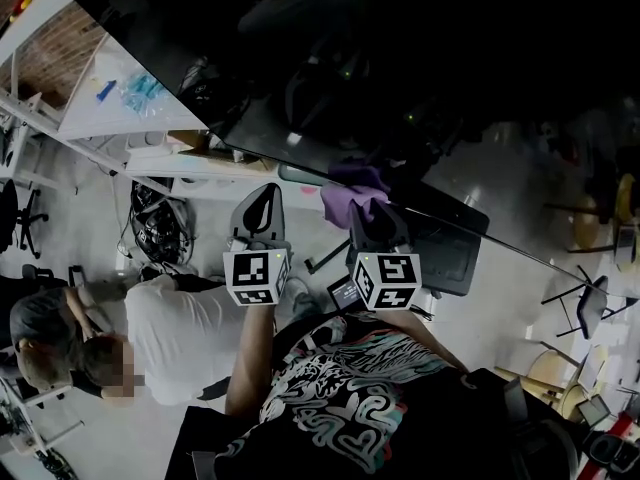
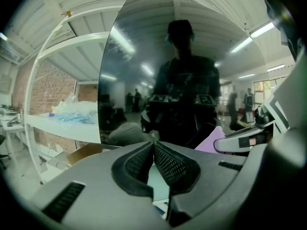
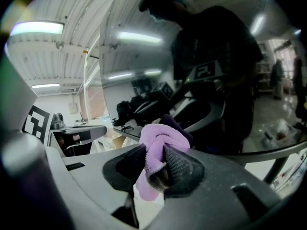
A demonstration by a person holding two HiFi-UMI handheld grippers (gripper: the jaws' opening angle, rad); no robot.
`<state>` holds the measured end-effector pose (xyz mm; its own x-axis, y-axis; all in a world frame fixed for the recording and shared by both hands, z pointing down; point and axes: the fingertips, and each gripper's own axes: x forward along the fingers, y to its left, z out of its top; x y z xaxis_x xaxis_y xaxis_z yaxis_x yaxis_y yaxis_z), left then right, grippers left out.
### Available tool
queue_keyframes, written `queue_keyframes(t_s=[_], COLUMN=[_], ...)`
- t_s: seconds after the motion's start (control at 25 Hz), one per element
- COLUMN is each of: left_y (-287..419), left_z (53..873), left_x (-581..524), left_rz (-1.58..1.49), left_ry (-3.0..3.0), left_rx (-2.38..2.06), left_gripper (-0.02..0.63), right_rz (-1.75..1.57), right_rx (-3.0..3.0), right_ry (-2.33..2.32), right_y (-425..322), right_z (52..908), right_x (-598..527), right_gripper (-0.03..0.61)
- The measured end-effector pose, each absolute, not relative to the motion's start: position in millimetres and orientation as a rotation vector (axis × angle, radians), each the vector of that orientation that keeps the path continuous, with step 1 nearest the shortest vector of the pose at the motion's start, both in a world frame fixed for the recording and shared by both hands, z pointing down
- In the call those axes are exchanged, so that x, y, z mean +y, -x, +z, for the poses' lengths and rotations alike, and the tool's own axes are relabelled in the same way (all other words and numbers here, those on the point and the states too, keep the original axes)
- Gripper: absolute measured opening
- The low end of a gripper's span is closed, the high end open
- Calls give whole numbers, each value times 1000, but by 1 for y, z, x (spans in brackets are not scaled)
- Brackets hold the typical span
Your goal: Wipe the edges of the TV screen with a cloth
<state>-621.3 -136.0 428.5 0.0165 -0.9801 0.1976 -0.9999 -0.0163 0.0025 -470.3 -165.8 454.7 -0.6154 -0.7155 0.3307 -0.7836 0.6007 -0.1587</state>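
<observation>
Dark TV screen (image 1: 450, 88), right claw (image 3: 154, 153) raised pinching cloth (image 3: 163, 136), left claw (image 2: 153, 148) closed alongside

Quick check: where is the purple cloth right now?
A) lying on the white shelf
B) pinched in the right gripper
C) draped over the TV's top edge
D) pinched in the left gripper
B: the right gripper view shows the purple cloth clamped between the jaws of the right gripper, while the jaws of the left gripper meet on nothing.

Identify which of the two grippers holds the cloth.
The right gripper: it pinches the purple cloth, while the left gripper is closed on nothing.
</observation>
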Motion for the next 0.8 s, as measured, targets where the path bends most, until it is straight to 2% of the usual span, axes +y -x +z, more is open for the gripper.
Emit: queue_keyframes(t_s=[0.8], left_y=[693], left_z=[438], left_x=[-136], left_rz=[170], left_ry=[-2139], left_rx=[-2071], left_gripper=[18], right_rz=[438], right_rx=[-2553], right_ry=[-1285], right_y=[536], right_z=[458], right_x=[-173], right_gripper=[132])
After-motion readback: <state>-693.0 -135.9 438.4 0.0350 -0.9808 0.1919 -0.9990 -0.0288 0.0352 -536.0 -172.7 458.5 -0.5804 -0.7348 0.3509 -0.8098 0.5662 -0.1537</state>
